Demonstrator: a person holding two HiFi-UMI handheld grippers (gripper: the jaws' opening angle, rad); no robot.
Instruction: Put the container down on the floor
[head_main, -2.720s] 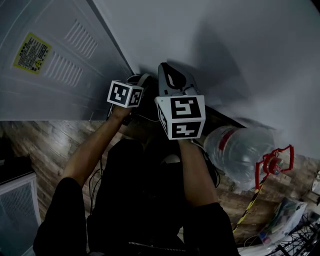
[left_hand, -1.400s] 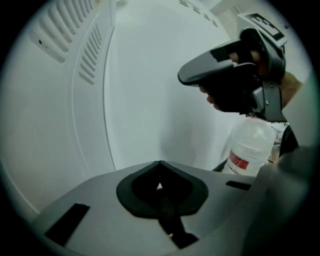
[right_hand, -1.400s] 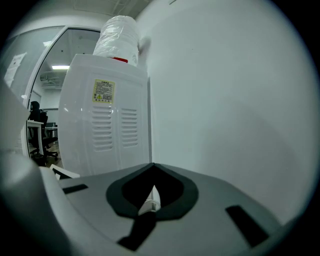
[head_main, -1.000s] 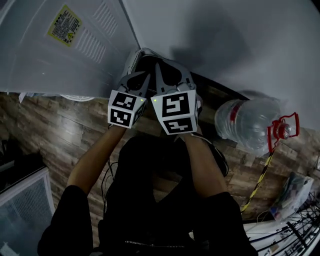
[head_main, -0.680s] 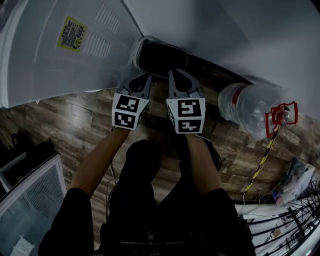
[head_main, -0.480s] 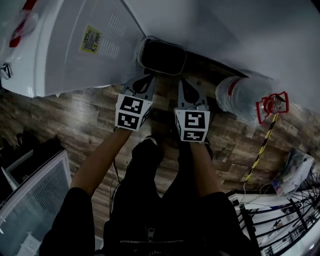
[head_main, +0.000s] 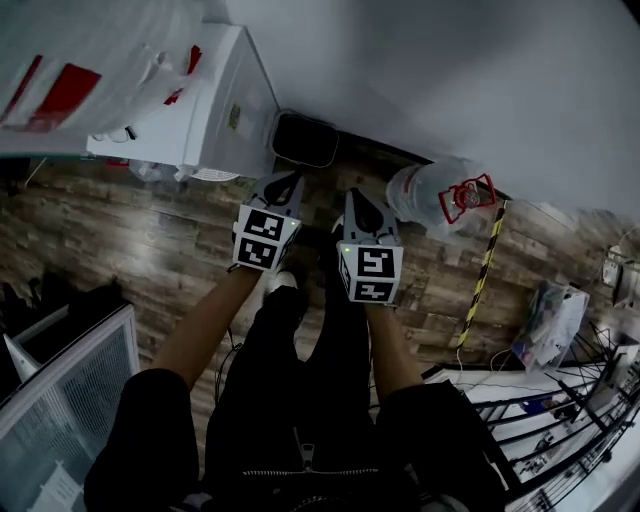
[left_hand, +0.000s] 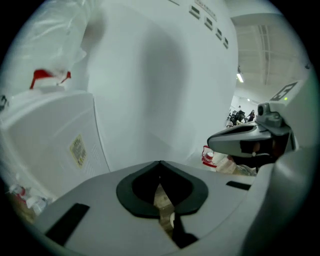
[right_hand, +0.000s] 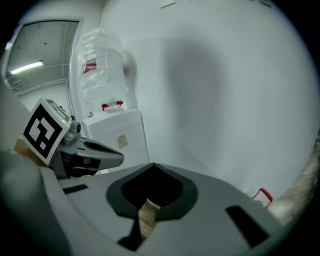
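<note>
Container (head_main: 305, 140) on the wood floor (head_main: 120, 230), upright against the wall (head_main: 450, 80).
Your left gripper (head_main: 283, 180) and right gripper (head_main: 357, 195) hang side by side, clear of the container at their 12 o'clock. Both pairs of jaws are pressed together with nothing between them. A water bottle (head_main: 425, 195) lies at 2 o'clock.

No print legible, yellow label (left_hand: 77, 148) on the white dispenser (left_hand: 45, 125) too small to read
</note>
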